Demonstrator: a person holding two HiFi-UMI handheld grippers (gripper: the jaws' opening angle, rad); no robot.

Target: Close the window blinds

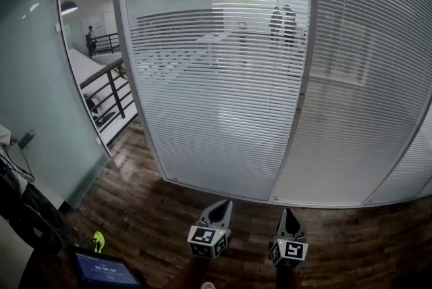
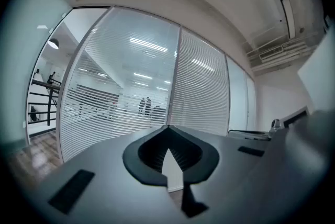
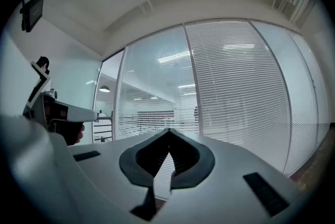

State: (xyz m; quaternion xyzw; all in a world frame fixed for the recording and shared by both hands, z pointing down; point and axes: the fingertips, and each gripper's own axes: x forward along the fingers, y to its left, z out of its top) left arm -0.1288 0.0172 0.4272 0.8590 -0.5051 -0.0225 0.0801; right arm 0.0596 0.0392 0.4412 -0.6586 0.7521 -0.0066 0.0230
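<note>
Window blinds (image 1: pixel 216 71) cover the glass wall ahead: the left panel's slats are tilted open, while the right panel (image 1: pixel 364 78) looks shut. The left gripper (image 1: pixel 221 210) and right gripper (image 1: pixel 288 217) are both closed on nothing, well short of the blinds. No wand or cord shows, so a guessed reach might bend slats.

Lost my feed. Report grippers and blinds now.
Left gripper shut, empty. Right gripper shut, empty. Blinds ahead, slats open, see-through, untouched. Nothing in the way.
</note>
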